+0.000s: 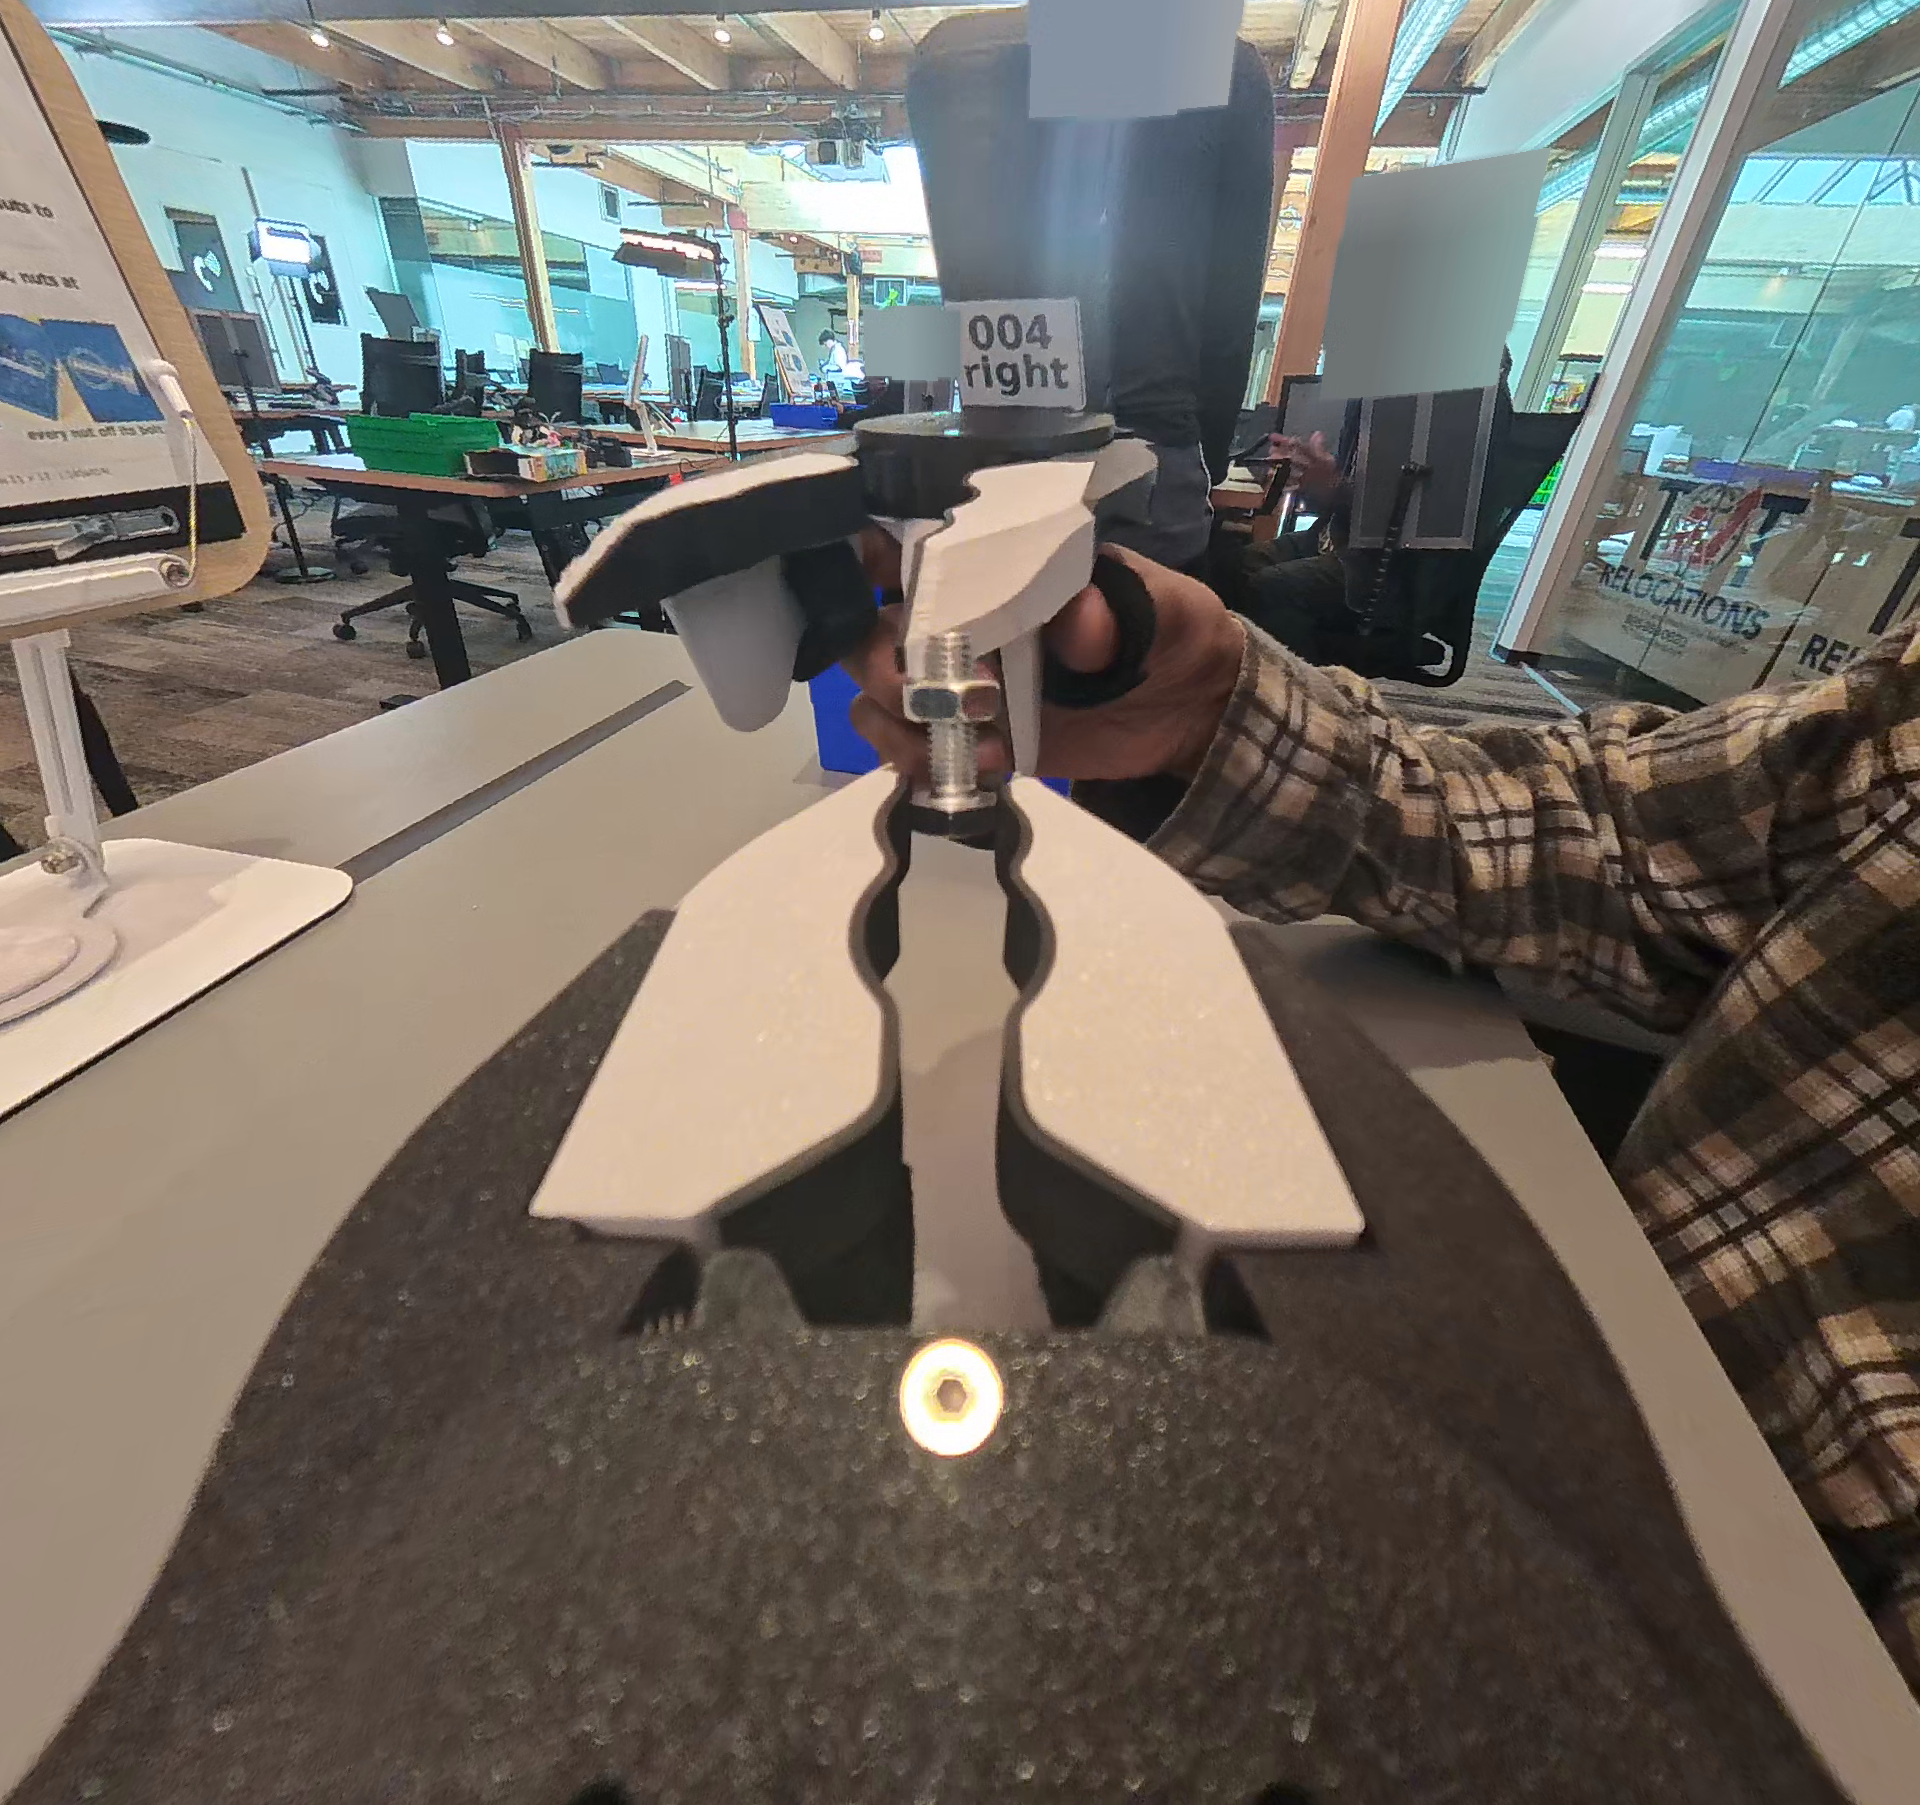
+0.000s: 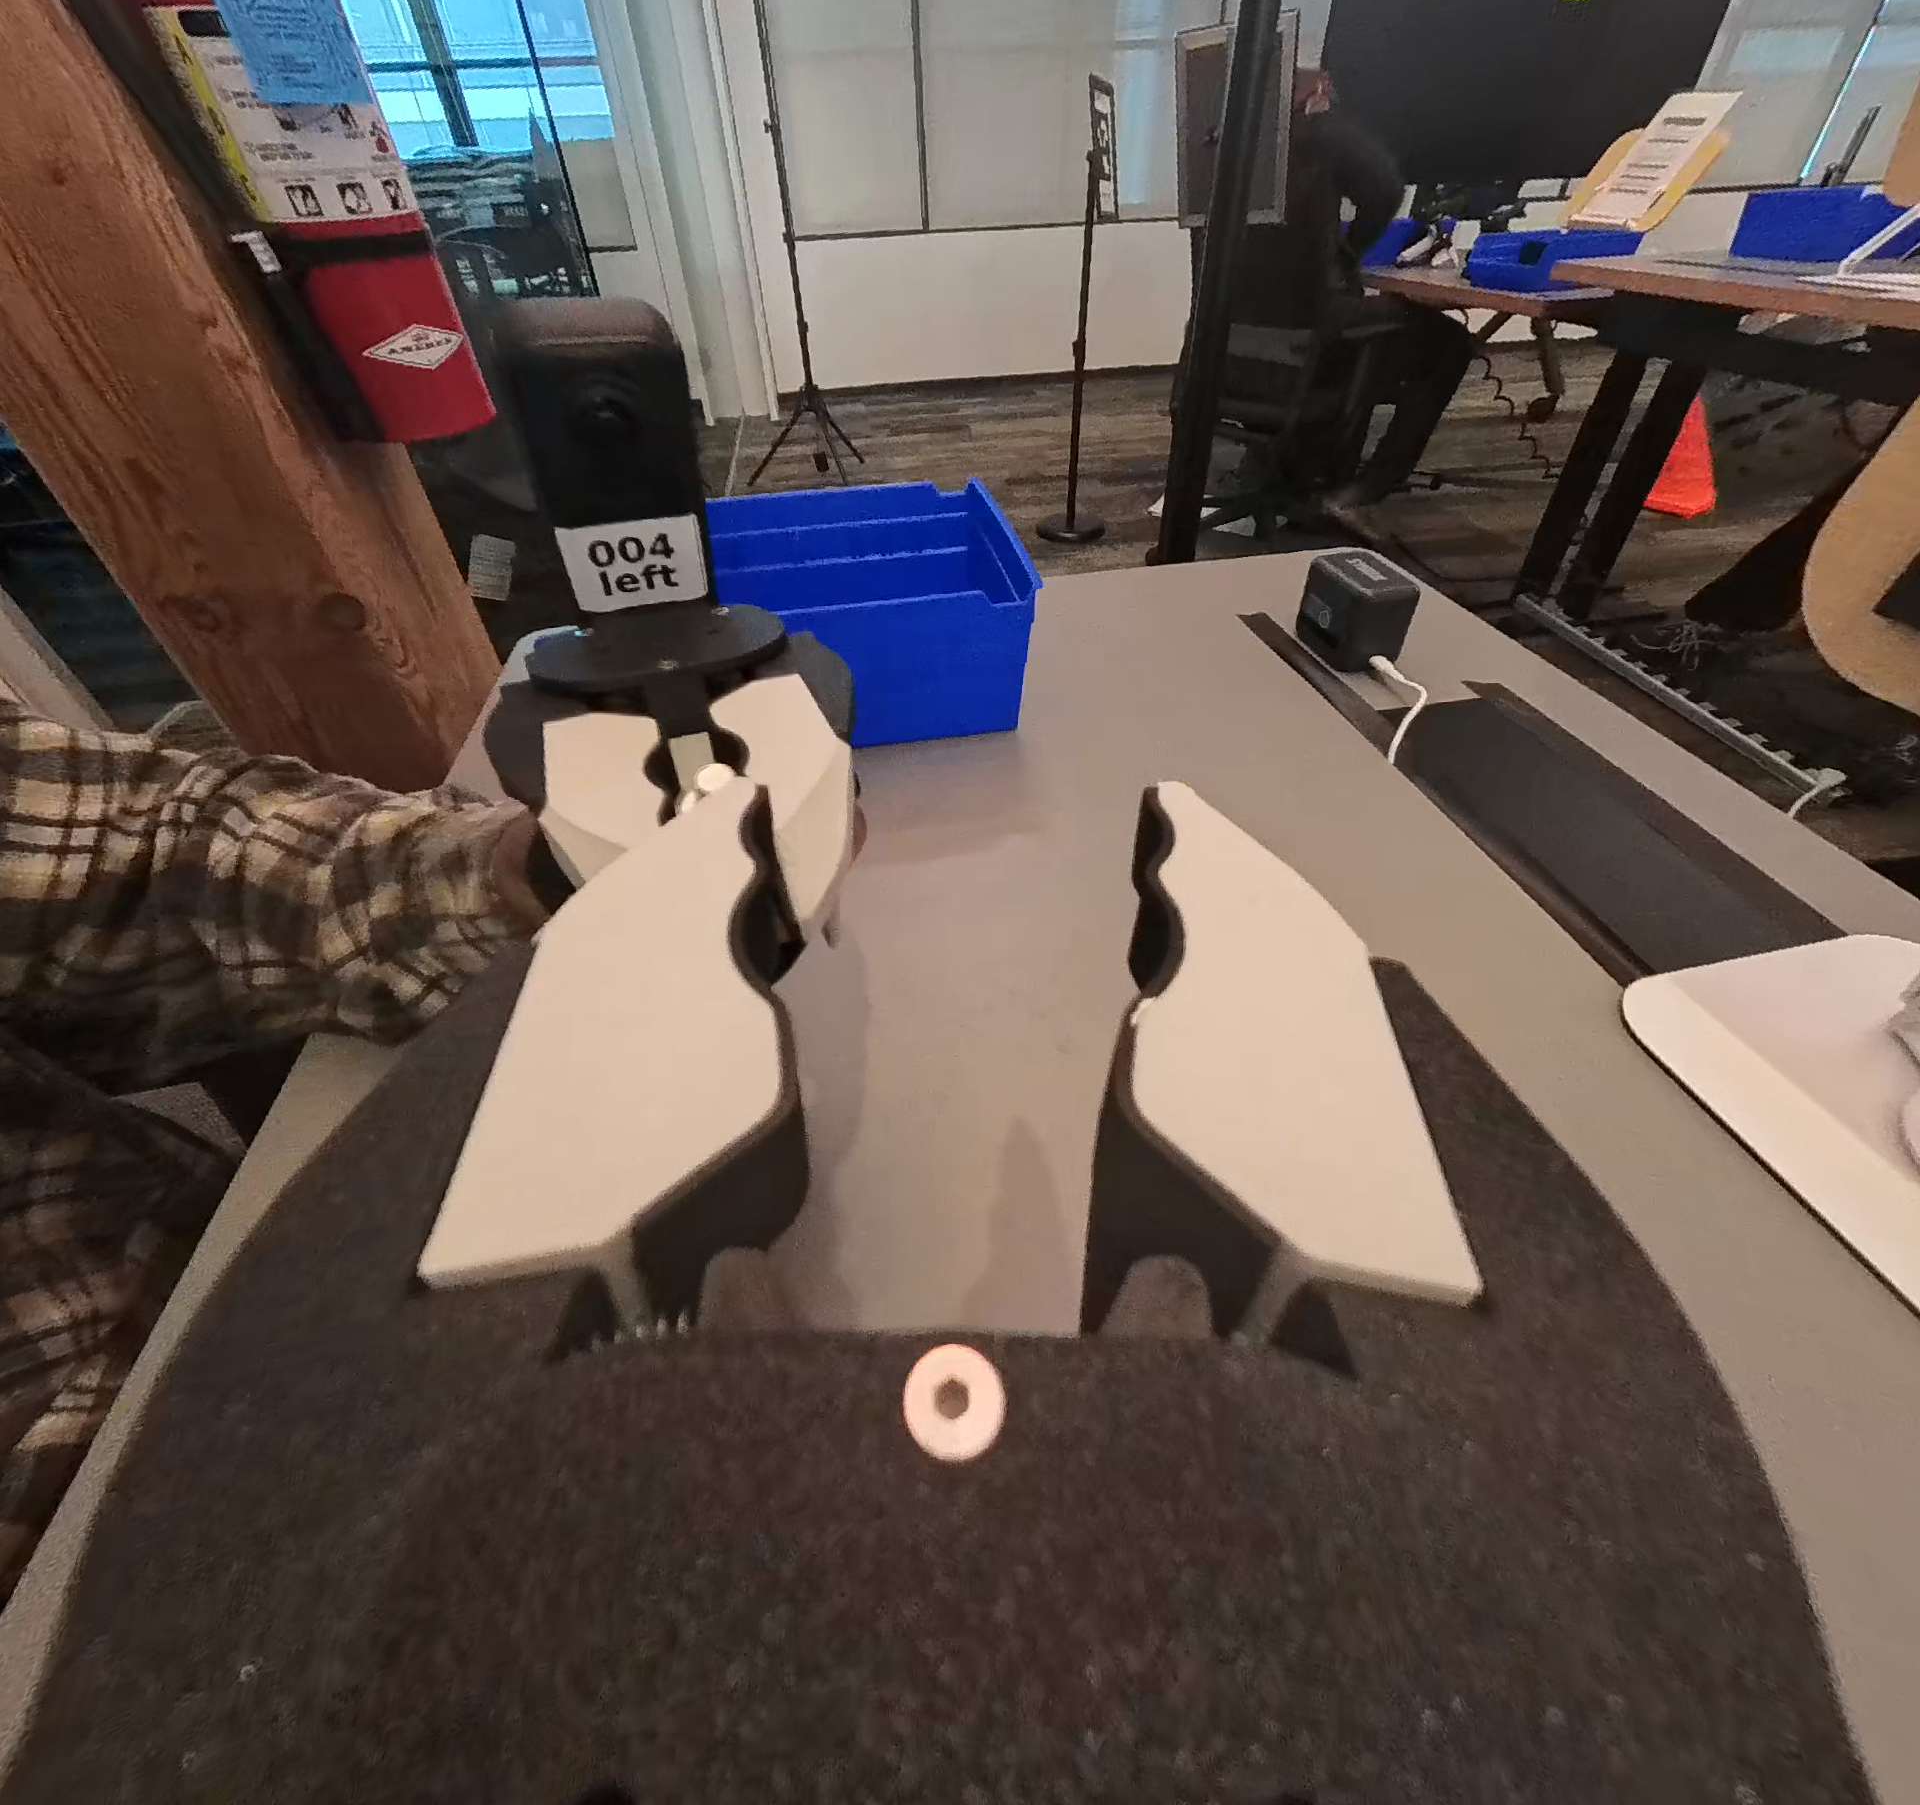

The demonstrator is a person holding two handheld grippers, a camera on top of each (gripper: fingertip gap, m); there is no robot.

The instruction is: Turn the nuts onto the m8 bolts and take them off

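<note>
My left gripper (image 1: 951, 815) is shut on the head end of a silver M8 bolt (image 1: 950, 747) and holds it upright above the grey table (image 1: 312, 1184). A silver nut (image 1: 948, 702) sits partway along the bolt's thread. My right gripper (image 2: 954, 810) is open and empty. Its left finger (image 2: 665, 976) lies close beside the bolt's end (image 2: 713, 775), which pokes out of the left gripper (image 2: 688, 756). In the left wrist view the right gripper (image 1: 883, 654) faces me just behind the bolt, with one finger (image 1: 1013, 592) right by the nut.
A blue bin (image 2: 894, 612) stands on the table beyond the grippers. A sign board on a white stand (image 1: 156, 924) is at the left. A small black device (image 2: 1356, 607) with a white cable sits at the far right. A white plate base (image 2: 1787, 1059) lies at the right edge. There is about 5 cm between the tips of the two grippers.
</note>
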